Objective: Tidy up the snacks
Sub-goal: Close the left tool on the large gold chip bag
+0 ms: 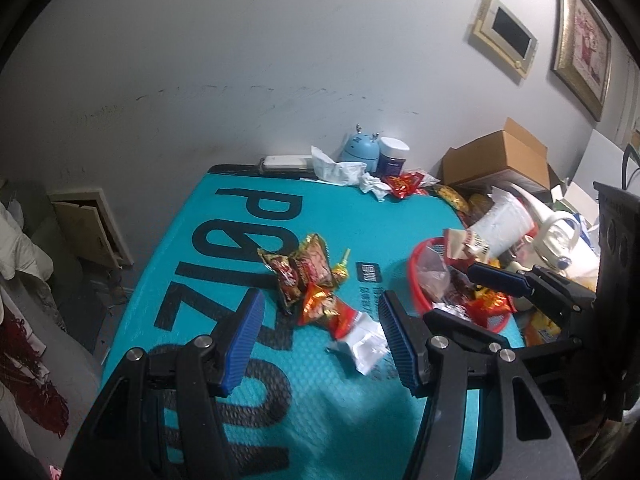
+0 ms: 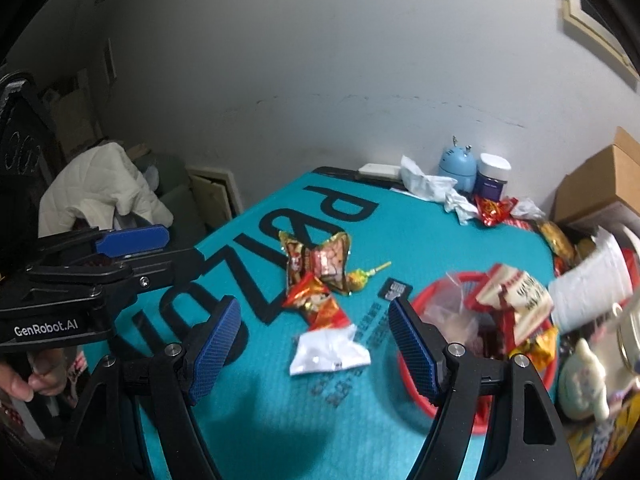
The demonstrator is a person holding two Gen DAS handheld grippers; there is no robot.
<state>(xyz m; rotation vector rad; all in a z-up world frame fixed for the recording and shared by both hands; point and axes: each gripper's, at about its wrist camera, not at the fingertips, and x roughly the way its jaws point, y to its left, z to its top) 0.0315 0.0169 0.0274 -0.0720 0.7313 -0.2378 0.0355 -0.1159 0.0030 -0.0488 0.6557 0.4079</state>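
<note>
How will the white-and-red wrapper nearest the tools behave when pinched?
The white-and-red wrapper looks crinkled and flat, so probably floppy and light. Its glossy film may slip between pads. Lying flat on the teal mat, it likely needs an edge pinch.

This looks like a lived-in room of a home, used partly for storage. Two gold-framed pictures (image 1: 582, 44) hang on a scuffed white wall (image 1: 260, 60). A white quilted jacket (image 2: 100, 188) lies draped over a chair in the corner. An open brown cardboard box (image 1: 500, 160) sits amid household clutter, along with a small blue round gadget (image 1: 360, 148), a white-lidded jar (image 1: 393, 156) and crumpled white tissues (image 1: 340, 170) on the teal-covered worktop (image 1: 224, 240).
</note>
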